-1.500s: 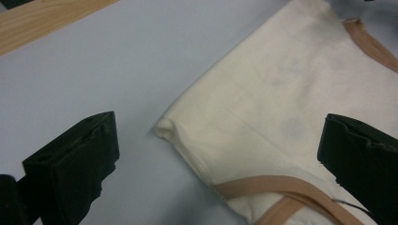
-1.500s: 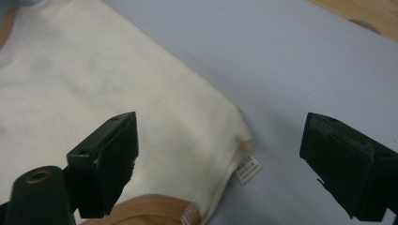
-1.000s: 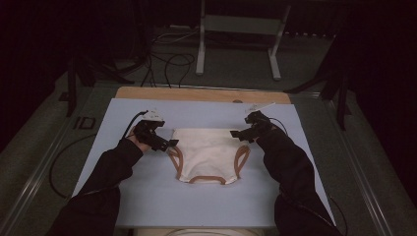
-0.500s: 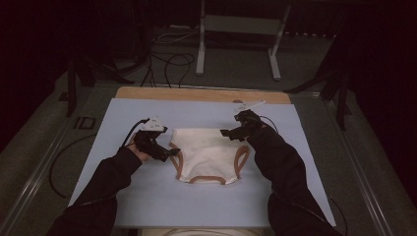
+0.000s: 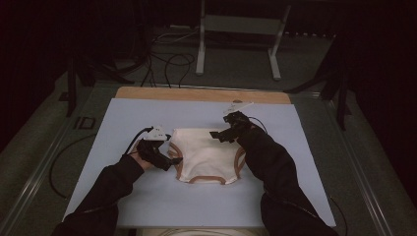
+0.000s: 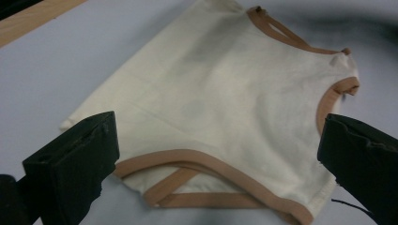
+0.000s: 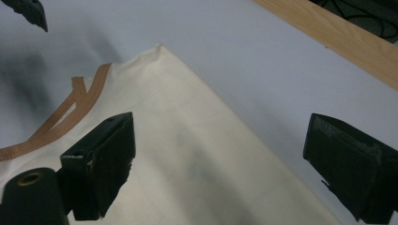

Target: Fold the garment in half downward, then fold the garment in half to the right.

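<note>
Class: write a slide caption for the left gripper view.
Open hand-held gripper poised over a cream garment with tan trim.

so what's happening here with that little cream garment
A person is working at a small cream garment with tan trim, which lies flat on the pale blue table cover. Each hand holds a two-jaw tool. The left tool sits at the garment's left edge, by a tan-trimmed opening, its jaws wide apart. The right tool is over the far right corner, jaws also apart. Neither has gripped the cloth yet; it looks like both are lining up for a grasp.
</note>
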`<state>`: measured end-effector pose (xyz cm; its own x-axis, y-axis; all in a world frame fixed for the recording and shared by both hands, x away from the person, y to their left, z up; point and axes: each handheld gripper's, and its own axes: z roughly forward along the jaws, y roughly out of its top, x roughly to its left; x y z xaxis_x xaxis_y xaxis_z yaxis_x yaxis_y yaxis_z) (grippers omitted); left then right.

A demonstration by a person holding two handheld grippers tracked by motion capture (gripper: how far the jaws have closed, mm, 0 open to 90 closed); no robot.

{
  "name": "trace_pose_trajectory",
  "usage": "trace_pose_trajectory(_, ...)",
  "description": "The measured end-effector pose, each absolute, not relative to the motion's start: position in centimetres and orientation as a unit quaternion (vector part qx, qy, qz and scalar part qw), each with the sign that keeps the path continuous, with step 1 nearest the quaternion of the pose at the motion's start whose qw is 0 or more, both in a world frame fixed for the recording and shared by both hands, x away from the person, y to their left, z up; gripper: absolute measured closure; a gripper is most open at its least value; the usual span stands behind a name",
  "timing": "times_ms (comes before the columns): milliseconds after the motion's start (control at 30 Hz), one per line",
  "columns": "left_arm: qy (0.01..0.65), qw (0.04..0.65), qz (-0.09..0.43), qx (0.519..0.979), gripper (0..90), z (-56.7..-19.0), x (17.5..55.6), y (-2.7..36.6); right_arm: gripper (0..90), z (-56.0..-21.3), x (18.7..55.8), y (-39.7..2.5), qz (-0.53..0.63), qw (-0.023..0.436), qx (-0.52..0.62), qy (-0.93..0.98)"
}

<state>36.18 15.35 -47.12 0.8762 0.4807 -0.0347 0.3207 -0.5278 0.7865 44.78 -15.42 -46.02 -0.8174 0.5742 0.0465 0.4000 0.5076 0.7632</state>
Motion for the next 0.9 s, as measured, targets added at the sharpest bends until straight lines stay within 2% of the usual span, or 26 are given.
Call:
trace_pose_trajectory(400,0.212,0.410,0.081,0.884,0.0,-48.1,34.0,14.7,9.5,-46.2,45.2,-13.3,0.413,0.095,0.269,0.865)
trace_pose_trajectory(700,0.166,0.386,0.063,0.905,0.0,-49.7,32.9,13.7,9.5,-46.7,45.4,-11.4,0.412,0.081,0.260,0.870)
trace_pose_trajectory(900,0.139,0.374,0.057,0.915,9.7,-50.5,32.6,13.3,9.5,-47.1,45.4,-10.1,0.411,0.075,0.249,0.874)
